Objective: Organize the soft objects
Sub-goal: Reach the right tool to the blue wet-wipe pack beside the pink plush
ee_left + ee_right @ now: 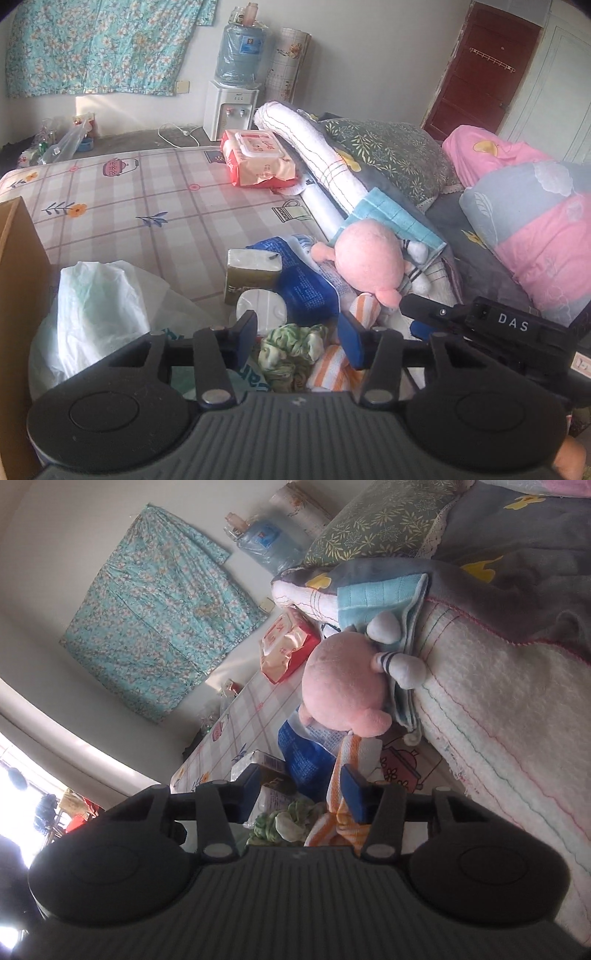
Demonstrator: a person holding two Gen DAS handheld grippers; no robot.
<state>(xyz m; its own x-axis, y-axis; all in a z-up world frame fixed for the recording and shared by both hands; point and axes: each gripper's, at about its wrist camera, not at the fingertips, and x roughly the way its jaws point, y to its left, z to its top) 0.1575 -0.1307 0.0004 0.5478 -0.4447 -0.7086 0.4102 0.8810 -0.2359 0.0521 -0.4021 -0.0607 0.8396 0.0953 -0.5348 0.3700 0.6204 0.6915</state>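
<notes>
A pink plush toy (369, 258) lies on the bed against a rolled white towel (317, 147); it also shows in the right wrist view (343, 690). Below it lie an orange-striped cloth (332, 369), a green-and-white cloth (291, 350), a blue packet (306, 284) and tissue packs (251, 273). My left gripper (301, 338) is open just above the green cloth. My right gripper (301, 794) is open over the green cloth (284, 819) and the striped cloth (343, 775); its body shows at the right in the left wrist view (517, 332).
A white plastic bag (96, 306) and a cardboard box edge (18, 295) sit at the left. A red wipes pack (258, 158) lies further up the bed. Pillows (391, 155) and a pink-and-blue quilt (535, 229) are at the right. A water dispenser (229, 107) stands by the wall.
</notes>
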